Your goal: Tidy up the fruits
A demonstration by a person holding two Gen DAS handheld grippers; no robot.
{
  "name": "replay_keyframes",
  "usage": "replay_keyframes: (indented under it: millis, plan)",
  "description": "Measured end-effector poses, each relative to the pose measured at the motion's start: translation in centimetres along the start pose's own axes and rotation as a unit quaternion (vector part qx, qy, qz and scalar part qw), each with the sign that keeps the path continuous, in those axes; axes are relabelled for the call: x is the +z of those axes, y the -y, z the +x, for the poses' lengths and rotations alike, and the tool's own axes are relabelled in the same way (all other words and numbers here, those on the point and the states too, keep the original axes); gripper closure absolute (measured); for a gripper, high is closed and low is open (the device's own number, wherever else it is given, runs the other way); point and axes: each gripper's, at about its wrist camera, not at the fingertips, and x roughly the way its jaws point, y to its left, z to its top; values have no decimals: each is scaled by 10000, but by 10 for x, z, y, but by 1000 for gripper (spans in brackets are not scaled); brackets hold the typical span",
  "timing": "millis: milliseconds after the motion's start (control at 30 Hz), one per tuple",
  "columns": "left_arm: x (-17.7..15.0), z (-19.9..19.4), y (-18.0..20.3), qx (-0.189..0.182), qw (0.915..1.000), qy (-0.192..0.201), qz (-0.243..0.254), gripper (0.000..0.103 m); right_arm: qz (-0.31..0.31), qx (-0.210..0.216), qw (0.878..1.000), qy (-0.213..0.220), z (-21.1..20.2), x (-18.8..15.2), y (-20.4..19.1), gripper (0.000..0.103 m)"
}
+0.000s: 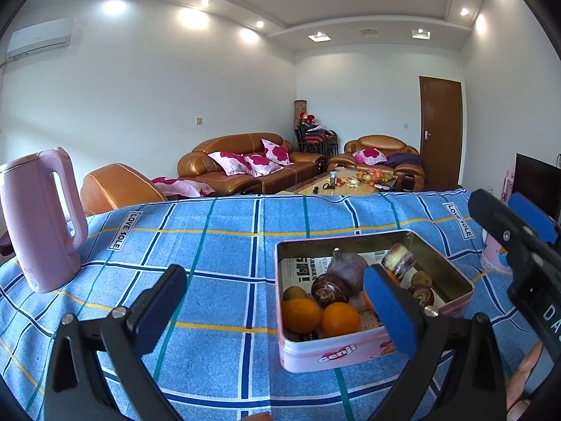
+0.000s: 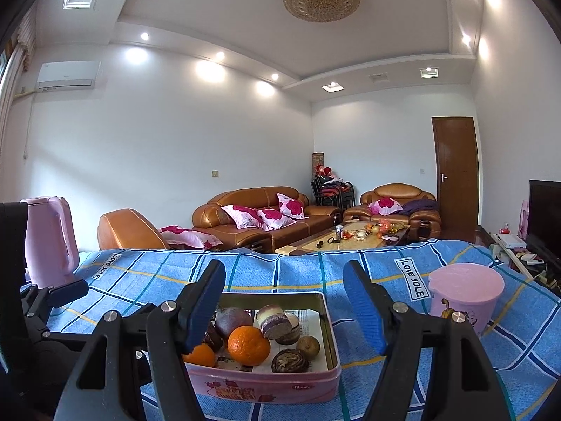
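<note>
A pink tin (image 2: pixel 266 386) lined with newspaper sits on the blue checked cloth and holds fruit. Inside are an orange (image 2: pixel 249 345), a second orange (image 2: pixel 200 354), a dark purple fruit (image 2: pixel 233 321), cut purple pieces (image 2: pixel 275 319) and small brown fruits (image 2: pixel 308 347). My right gripper (image 2: pixel 284 280) hovers open just before the tin, nothing between its blue pads. In the left wrist view the same tin (image 1: pixel 350 351) lies right of centre. My left gripper (image 1: pixel 277 312) is open wide, its right finger (image 1: pixel 389 312) in front of the tin's fruit. Neither gripper holds anything.
A pink kettle (image 1: pixel 38 217) stands at the cloth's left side. A pink lidded tub (image 2: pixel 466 294) sits to the right of the tin. The right gripper's black body (image 1: pixel 519 245) and a person's fingers (image 1: pixel 526 379) fill the left view's right edge. Sofas and a coffee table lie beyond.
</note>
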Motion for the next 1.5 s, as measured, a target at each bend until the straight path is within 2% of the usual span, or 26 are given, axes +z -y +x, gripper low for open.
replay_keyframes:
  millis: [333,1500]
  plan:
    - [0,3,-1,-31,9999,-137,-65,0,-19,-10,10000,-43,3,2,-3,32]
    - [1,5,-1,-111,9998,-193,-18,0,28,-93,9998,-183,7,3,-3,31]
